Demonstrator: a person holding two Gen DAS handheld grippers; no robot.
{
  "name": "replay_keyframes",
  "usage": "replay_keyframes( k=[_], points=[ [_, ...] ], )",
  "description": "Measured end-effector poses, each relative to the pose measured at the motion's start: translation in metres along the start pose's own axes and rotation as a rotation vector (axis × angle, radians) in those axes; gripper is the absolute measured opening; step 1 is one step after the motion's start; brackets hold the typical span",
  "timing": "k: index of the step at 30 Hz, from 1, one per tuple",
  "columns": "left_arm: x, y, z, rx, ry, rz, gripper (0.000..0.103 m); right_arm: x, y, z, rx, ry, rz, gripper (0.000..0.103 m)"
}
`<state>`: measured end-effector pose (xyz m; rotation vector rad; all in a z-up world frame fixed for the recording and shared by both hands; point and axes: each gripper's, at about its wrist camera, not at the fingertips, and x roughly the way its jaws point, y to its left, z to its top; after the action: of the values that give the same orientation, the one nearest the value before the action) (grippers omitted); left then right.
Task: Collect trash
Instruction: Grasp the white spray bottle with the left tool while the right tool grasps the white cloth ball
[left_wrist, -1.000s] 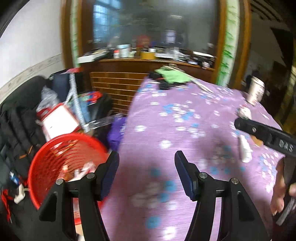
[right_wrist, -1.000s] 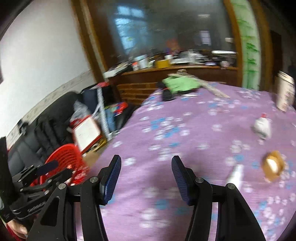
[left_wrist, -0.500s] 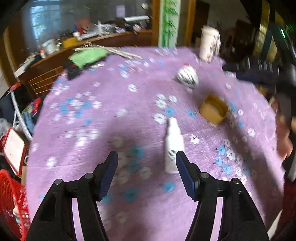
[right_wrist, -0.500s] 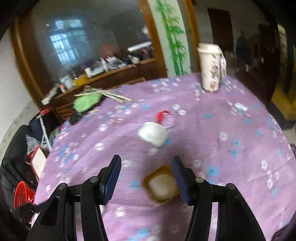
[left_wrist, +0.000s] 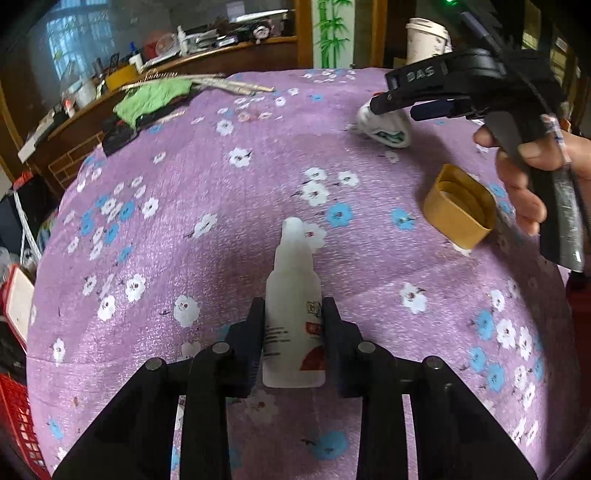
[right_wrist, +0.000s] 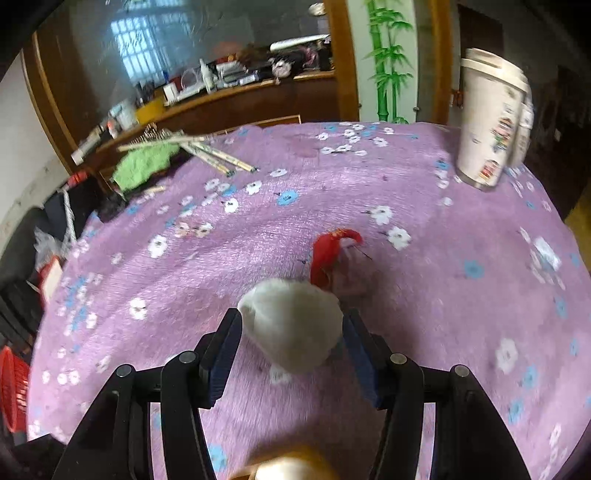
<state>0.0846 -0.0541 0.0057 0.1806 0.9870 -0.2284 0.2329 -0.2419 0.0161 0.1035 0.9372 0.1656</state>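
Our left gripper is matte black, with two angular arms and round grey screw heads along them. Our right gripper has the same black frame and screws, and its fingers carry ribbed dark blue faces. Seen from the left wrist, its body bears raised letters "DAS", a thin dark cable and a black handle wrapped in glossy tape.

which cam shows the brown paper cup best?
Left wrist: the brown paper cup lies on its side on the tablecloth, whole and sharp, mouth visible. Right wrist catches only a blurred sliver at the bottom edge.
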Motion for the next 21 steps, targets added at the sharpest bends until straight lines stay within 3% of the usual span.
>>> replay_keyframes(
  k=[3, 4, 6, 8, 13, 21],
  points=[
    [-0.001, 0.004, -0.001, -0.014, -0.001, -0.017, 0.029, 0.019, 0.007, 0.001, -0.036, 0.042, -0.053, 0.059],
    [-0.001, 0.005, -0.001, -0.018, -0.002, -0.019, 0.029, 0.02, 0.007, 0.001, -0.036, 0.042, -0.052, 0.049],
    [-0.002, 0.009, -0.002, -0.031, -0.005, -0.021, 0.029, 0.014, 0.01, -0.002, -0.028, 0.037, -0.039, 0.039],
    [-0.004, 0.012, -0.002, -0.046, -0.006, -0.034, 0.028, 0.001, 0.014, -0.006, -0.029, 0.002, -0.047, 0.038],
    [-0.023, 0.021, -0.002, -0.06, -0.048, -0.032, 0.029, -0.038, 0.027, -0.024, 0.014, -0.054, 0.032, 0.037],
    [-0.057, 0.048, -0.017, -0.09, -0.117, 0.024, 0.029, -0.089, 0.08, -0.069, 0.025, -0.07, 0.16, 0.037]
  ],
)
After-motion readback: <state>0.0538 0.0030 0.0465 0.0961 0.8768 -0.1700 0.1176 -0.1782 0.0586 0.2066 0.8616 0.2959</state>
